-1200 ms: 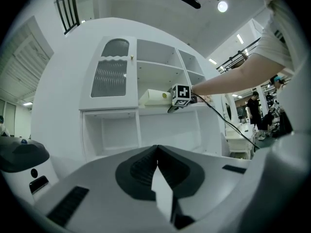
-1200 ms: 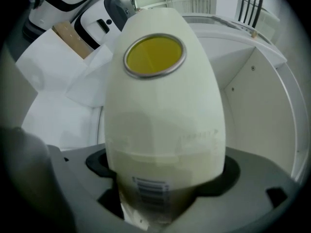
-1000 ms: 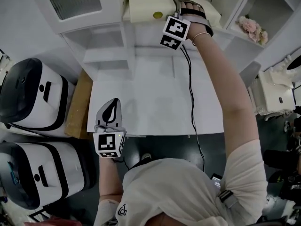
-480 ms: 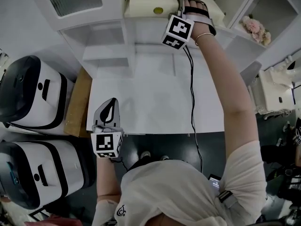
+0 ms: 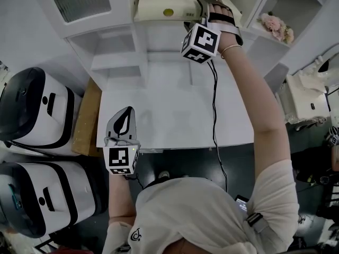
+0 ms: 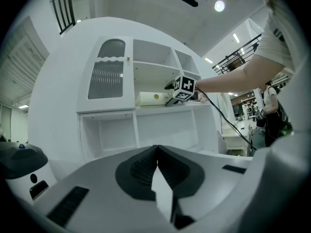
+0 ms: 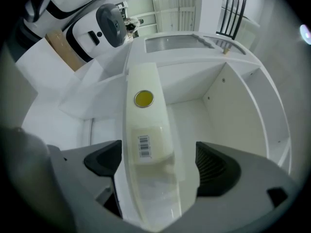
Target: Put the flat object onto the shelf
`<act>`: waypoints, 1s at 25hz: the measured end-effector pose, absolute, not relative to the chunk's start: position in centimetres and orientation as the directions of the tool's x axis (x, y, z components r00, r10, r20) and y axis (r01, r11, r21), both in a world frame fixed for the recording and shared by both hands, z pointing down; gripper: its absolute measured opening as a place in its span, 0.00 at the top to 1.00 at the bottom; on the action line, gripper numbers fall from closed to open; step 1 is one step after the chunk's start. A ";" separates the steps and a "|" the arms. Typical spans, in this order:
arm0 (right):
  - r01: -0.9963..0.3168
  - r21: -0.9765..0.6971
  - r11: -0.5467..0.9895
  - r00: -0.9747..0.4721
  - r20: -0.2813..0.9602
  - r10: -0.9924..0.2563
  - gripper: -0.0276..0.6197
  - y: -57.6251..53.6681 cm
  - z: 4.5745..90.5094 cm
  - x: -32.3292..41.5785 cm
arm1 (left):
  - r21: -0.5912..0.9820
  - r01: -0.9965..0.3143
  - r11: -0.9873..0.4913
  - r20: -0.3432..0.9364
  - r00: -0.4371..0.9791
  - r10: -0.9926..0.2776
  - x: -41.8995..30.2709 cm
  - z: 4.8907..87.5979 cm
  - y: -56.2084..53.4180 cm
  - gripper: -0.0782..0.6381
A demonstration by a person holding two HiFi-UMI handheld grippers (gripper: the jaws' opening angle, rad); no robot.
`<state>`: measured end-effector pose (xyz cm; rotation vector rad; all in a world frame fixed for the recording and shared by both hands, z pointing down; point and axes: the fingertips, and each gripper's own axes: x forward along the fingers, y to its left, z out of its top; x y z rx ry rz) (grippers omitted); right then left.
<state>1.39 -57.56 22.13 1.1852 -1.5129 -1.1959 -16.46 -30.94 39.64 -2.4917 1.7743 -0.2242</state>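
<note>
Head view: the cream flat object [image 5: 159, 5] sits at twelve o'clock with the right gripper [image 5: 204, 3] at its end, and the left gripper [image 5: 123, 126] waits at eight. Left gripper view: jaws together, empty. Right gripper view: the object rests on the shelf [image 7: 197, 113] between jaws just opened and clear of it. Best to withdraw straight toward six, without snagging it.

**Head view:** set above the person, facing steeply down. It is wide enough to take in the left tongs [image 5: 125, 115], right tongs [image 5: 204, 1], worktop [image 5: 175, 115] and shelf unit [image 5: 114, 62].

**Left gripper view:** rides the left tongs and faces level, with the shelf unit well ahead.

**Right gripper view:** rides the right tongs and looks closely into a shelf compartment.

**Shared:** all three views show the shelf unit and the flat object [image 5: 159, 4] at the right tongs.
</note>
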 end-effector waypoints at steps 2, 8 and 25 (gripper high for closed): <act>-0.169 0.983 0.073 -0.196 0.039 -0.980 0.22 -56.1 21.5 1.9 | -0.150 -0.929 -0.338 0.062 0.332 -0.941 -15.8 39.1 -30.6 0.87; -0.216 0.975 0.049 -0.232 -0.003 -0.973 0.36 -50.2 21.6 3.3 | -0.165 -0.920 -0.355 0.012 0.358 -0.934 -13.9 37.2 -29.5 0.87; -0.690 0.706 0.162 -0.329 -0.106 -0.938 0.95 -35.9 26.9 7.4 | -0.210 -0.886 -0.413 -0.076 0.436 -0.897 -7.4 32.3 -28.9 0.87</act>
